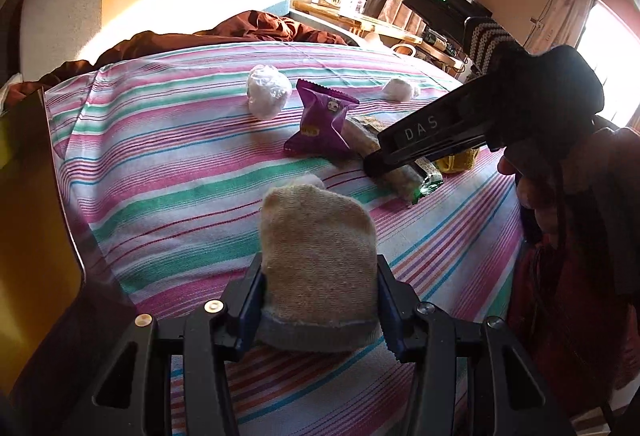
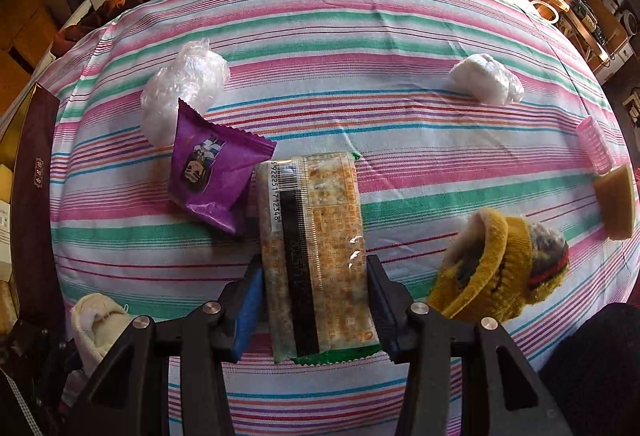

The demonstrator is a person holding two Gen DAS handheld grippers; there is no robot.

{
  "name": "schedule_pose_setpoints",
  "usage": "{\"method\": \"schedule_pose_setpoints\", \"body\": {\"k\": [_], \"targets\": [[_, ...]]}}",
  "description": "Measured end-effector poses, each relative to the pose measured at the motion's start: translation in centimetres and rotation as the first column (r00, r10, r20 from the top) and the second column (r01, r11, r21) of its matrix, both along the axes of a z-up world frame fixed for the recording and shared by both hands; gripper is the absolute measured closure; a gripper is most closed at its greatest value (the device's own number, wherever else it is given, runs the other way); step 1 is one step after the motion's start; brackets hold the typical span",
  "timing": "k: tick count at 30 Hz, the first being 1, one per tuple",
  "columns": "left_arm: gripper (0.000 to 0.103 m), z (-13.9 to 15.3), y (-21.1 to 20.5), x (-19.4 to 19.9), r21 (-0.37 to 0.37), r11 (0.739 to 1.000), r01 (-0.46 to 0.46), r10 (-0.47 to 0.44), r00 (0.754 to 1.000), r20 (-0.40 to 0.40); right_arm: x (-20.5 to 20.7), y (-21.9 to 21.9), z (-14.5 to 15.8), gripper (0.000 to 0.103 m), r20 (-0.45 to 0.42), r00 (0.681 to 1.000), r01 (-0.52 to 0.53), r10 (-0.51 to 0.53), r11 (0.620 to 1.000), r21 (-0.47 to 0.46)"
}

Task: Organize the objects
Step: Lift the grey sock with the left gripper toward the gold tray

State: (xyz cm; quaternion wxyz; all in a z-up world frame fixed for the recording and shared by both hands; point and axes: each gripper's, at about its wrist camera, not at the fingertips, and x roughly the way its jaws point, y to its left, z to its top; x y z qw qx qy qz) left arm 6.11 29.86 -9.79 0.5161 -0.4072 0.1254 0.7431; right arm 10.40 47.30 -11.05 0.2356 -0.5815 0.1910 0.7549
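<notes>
Both grippers loaded over the striped sheet (image 2: pixel 400 36).
We see the left gripper (image 1: pixel 318 300) clamping a beige sock (image 1: pixel 318 256), the right gripper (image 2: pixel 316 300), marked "DAS", clamping a cracker packet (image 2: pixel 316 236); only its view shows the barcode.

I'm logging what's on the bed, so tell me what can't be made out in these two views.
- Cracker packet: near end hidden by the right gripper in the right wrist view.
- Beige sock: cuff end hidden in the left gripper, left wrist view.
- Box: cut off by the left edge.
</notes>
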Motion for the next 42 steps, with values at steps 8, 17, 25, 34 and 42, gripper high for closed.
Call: {"method": "schedule_pose_setpoints", "body": {"k": [8, 17, 25, 34, 42], "targets": [[0.052, -0.2, -0.2, 0.2, -0.003, 1.000, -0.003, 0.003, 1.000, -0.023, 0.3, -0.3, -0.3, 0.054, -0.012, 1.000, -0.007, 0.007, 1.000, 0.010], [0.052, -0.2, -0.3, 0.6, -0.001, 1.000, -0.011, 0.011, 0.999, -0.039, -1.4, -0.9, -0.6, 0.054, -0.020, 1.000, -0.006, 0.006, 1.000, 0.013], [0.052, -0.2, 0.0, 0.7, -0.015, 1.000, -0.013, 0.013, 0.998, -0.058, -1.4, -1.1, -0.8, 0.054, -0.022, 1.000, -0.005, 0.005, 1.000, 0.012], [0.054, 0.6, 0.1, 1.1, -0.065, 0.997, -0.046, 0.040, 0.995, -0.089, -1.3, -1.3, -0.9, 0.054, -0.024, 1.000, -0.006, 0.006, 1.000, 0.015], [0.054, 3.0, -0.7, 1.0, -0.034, 0.996, -0.080, 0.075, 0.989, -0.127, -1.3, -1.3, -1.0, 0.054, -0.025, 1.000, -0.006, 0.006, 1.000, 0.014]]}}
